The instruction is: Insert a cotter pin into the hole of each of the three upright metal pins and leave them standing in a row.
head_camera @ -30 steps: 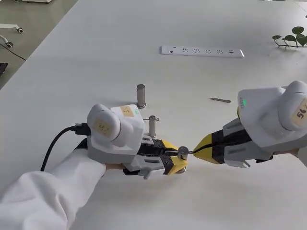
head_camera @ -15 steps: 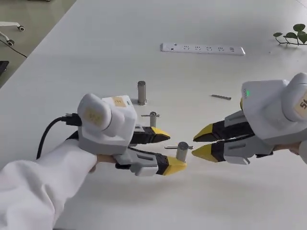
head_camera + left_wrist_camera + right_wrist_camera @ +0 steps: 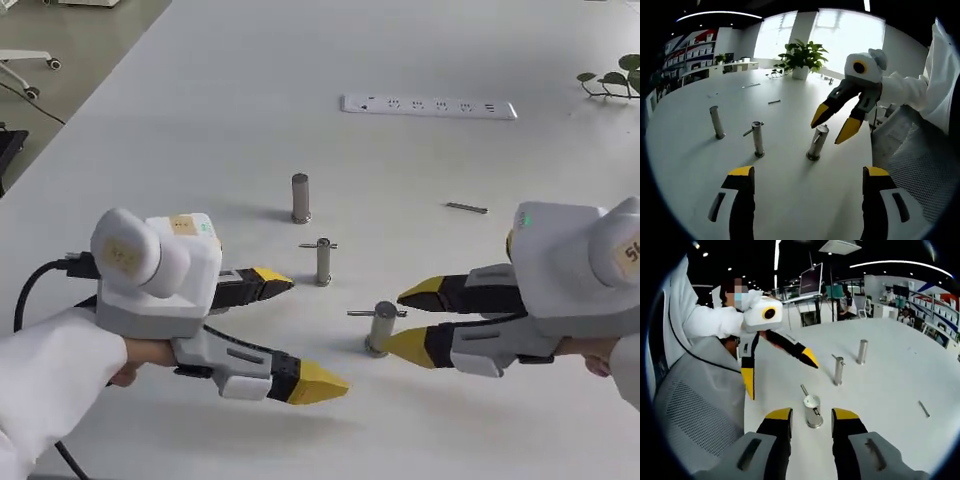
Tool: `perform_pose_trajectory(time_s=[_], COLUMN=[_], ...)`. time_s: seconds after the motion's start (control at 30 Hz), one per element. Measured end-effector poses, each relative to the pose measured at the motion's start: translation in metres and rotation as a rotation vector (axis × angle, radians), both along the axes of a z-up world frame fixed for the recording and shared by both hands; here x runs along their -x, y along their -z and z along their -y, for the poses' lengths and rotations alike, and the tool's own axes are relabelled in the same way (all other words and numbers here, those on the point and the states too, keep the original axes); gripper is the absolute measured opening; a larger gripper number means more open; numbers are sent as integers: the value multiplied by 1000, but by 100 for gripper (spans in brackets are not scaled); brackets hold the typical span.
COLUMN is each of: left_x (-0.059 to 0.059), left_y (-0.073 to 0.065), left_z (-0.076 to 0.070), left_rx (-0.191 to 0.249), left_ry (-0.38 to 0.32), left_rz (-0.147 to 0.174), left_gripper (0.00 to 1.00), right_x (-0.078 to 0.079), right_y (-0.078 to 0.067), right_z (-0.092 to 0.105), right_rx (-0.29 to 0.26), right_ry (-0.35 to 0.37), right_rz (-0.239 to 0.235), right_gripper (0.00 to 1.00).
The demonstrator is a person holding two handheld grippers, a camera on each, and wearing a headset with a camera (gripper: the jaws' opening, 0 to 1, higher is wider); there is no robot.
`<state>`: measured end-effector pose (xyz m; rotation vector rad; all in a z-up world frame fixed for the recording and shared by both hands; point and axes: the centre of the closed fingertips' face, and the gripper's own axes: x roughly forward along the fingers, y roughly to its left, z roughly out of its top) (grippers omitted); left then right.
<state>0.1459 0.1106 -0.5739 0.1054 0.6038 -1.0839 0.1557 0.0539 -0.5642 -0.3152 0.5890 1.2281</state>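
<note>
Flanking nearest metal pin (image 3: 381, 325), right hand-held gripper (image 3: 394, 322)

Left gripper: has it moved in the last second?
Yes. The left gripper has drawn back leftward from the nearest pin, jaws now open.

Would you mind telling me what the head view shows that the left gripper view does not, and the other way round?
The head view adds the black cable running to the left tool. The left gripper view adds a potted plant by bright windows and a mesh chair. Both share the nearest pin and middle pin, each with a cotter pin through it, the bare far pin, and the open right tool.
</note>
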Motion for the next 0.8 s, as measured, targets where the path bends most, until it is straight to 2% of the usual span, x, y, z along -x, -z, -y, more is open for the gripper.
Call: perform_pose_trajectory(time_s=[0.03,0.1,0.2,0.27,0.3,0.43,0.8], left_x=[1,5,10,13,11,7,1], left_y=[1,0,-6,-11,-15,-21,-36], left_z=[-1,-3,-2,-1,-2,-7,-19], left_rx=[-10,-9,37,49,56,56,61], left_ry=[2,1,-11,-8,-20,-56,-101], left_rz=[11,7,-5,15,43,68,97], left_gripper=[98,98,99,99,99,99,99], right_x=[-1,-2,-3,-3,-3,-4,-4], right_y=[1,4,7,10,11,15,21], right_z=[-1,-2,-5,-6,-7,-9,-13], right_rx=[0,-1,-5,-1,0,-7,7], right_ry=[2,9,5,3,3,7,-20], right_rz=[0,-6,-14,-16,-18,-27,-25], right_gripper=[27,26,26,25,25,22,12])
